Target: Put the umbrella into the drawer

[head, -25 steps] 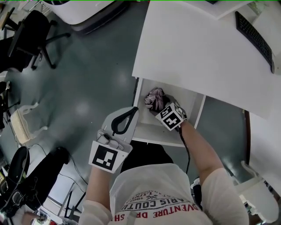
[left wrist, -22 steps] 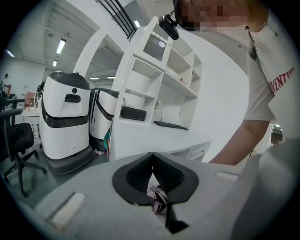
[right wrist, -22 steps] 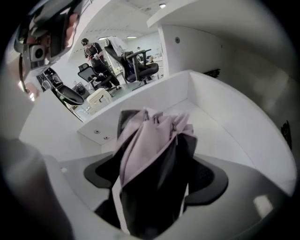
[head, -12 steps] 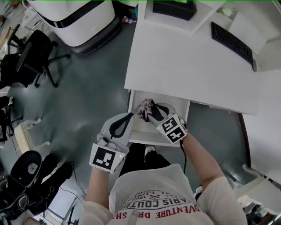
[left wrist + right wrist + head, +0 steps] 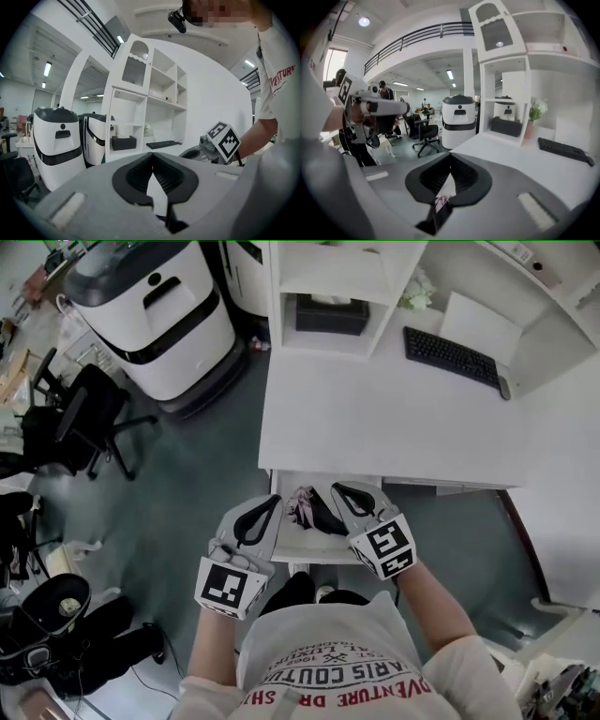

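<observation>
The folded umbrella [image 5: 307, 509], pink-patterned with a black part, lies in the open white drawer [image 5: 309, 552] under the desk's front edge. My right gripper [image 5: 336, 487] hangs above the drawer's right half, clear of the umbrella, jaws shut on nothing. My left gripper [image 5: 276, 499] hovers over the drawer's left edge, also shut and empty. In the right gripper view the jaws [image 5: 451, 161] meet at the tips, and a bit of the umbrella [image 5: 442, 202] shows far below through the gap. The left gripper view shows shut jaws [image 5: 152, 160] and the right gripper [image 5: 206, 151] beside them.
A white desk [image 5: 394, 418] spans the drawer, with a black keyboard [image 5: 455, 357] at its back right and a shelf unit holding a black box [image 5: 330, 313]. A white machine [image 5: 155, 320] and an office chair [image 5: 84, 418] stand on the grey floor to the left.
Both grippers have risen away from the drawer. The right one, earlier down at the umbrella, has let go of it and shut. The umbrella stays in the drawer.
</observation>
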Demonstrator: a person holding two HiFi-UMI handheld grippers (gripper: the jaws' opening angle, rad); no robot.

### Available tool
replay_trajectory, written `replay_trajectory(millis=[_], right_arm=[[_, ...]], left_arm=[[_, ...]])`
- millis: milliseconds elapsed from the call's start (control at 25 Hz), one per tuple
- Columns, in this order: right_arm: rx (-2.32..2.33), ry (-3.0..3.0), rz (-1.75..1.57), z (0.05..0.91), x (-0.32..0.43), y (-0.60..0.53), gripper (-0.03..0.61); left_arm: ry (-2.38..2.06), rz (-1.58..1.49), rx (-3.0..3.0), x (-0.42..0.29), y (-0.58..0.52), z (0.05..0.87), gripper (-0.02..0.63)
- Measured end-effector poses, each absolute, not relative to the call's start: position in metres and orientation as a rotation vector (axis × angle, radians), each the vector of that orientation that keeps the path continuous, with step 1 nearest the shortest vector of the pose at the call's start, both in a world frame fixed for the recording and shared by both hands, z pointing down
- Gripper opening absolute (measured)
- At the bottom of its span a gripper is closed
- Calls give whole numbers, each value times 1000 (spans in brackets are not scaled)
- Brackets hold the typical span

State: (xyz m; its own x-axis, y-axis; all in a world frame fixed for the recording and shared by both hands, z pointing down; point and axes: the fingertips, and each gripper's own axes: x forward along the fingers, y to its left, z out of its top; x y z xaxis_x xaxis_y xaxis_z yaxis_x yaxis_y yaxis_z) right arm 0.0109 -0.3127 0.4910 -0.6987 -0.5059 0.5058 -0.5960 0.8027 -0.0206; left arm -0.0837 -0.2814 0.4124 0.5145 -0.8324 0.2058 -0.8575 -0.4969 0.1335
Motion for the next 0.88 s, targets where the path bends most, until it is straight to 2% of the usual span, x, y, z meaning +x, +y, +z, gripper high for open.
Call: replay_trajectory(millis=[480, 880], right_arm=[[1227, -2738, -4, 330, 70, -309, 0], [1284, -2783, -68, 305, 83, -304, 0]], left_arm=[[-1447, 159, 2651, -67, -286, 334, 5], [-1494, 140, 2644, -64, -288, 314, 5]])
